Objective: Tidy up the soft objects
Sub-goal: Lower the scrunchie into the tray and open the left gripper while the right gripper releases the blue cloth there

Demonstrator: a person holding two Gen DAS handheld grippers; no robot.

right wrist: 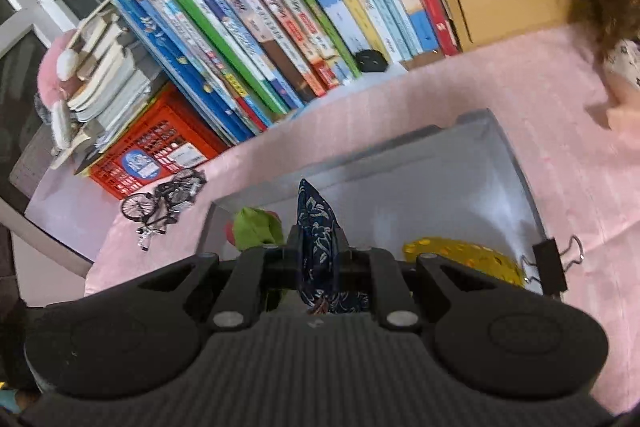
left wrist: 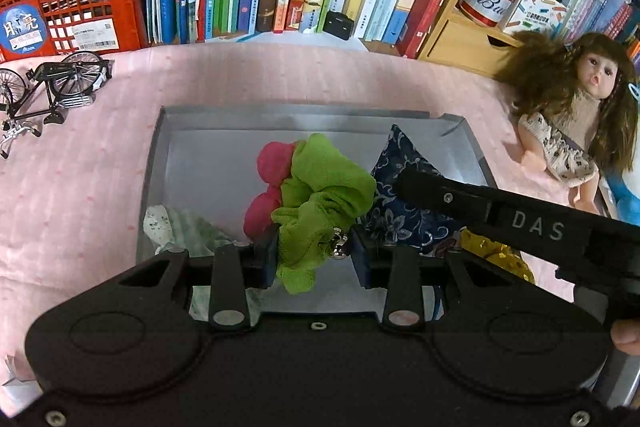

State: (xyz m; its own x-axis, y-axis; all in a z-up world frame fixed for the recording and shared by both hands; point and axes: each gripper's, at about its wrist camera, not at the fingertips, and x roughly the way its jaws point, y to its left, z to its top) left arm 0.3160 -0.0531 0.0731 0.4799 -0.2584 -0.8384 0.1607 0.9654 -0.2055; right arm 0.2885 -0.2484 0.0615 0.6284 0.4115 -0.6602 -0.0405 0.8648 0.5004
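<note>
The grey box [left wrist: 160, 163] holds a yellow sequined piece [right wrist: 460, 255] and a pale cloth [left wrist: 176, 227]. Left tongs [left wrist: 316, 251] clench the green scrunchie [left wrist: 320, 195] (bell at 6 o'clock); right tongs [right wrist: 318, 259] clench the navy pouch [right wrist: 316, 227], tip toward 12.

Scrunchie [left wrist: 320, 195] and pouch [left wrist: 404, 195] inside box [left wrist: 160, 155]; doll [left wrist: 576, 115] right, toy bicycle [left wrist: 52, 87] left.

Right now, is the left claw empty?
No: the left claw is closed on the green-and-pink fabric toy, held over the grey box.
</note>
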